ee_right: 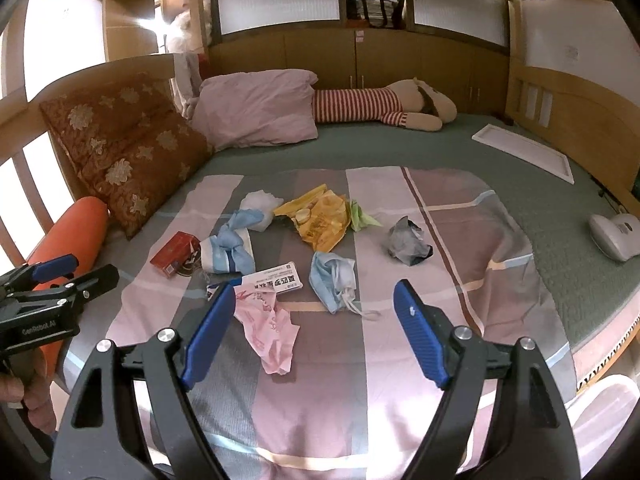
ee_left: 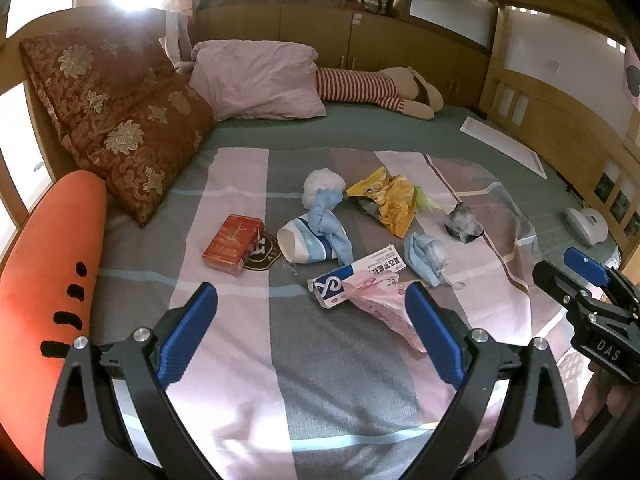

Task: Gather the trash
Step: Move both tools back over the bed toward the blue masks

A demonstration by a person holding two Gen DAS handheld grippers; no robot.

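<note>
Just ahead of both grippers, the trash sits in one loose cluster on the striped bedspread (ee_right: pixel 400 360), probably so either tool can reach it. The left gripper (ee_left: pixel 312 328) has its jaws wide apart with nothing between them; the blue-and-white box (ee_left: pixel 356 280) and pink wrapper (ee_left: pixel 384 312) lie right past its tips. The right gripper (ee_right: pixel 314 328) is spread open and empty too, with the pink wrapper (ee_right: pixel 268 332) by its left finger and the blue face mask (ee_right: pixel 332 276) just beyond. Farther off are the yellow snack bag (ee_right: pixel 320 220), paper cup (ee_left: pixel 304 240) and red box (ee_left: pixel 232 246). Nothing's picked up yet.
</note>
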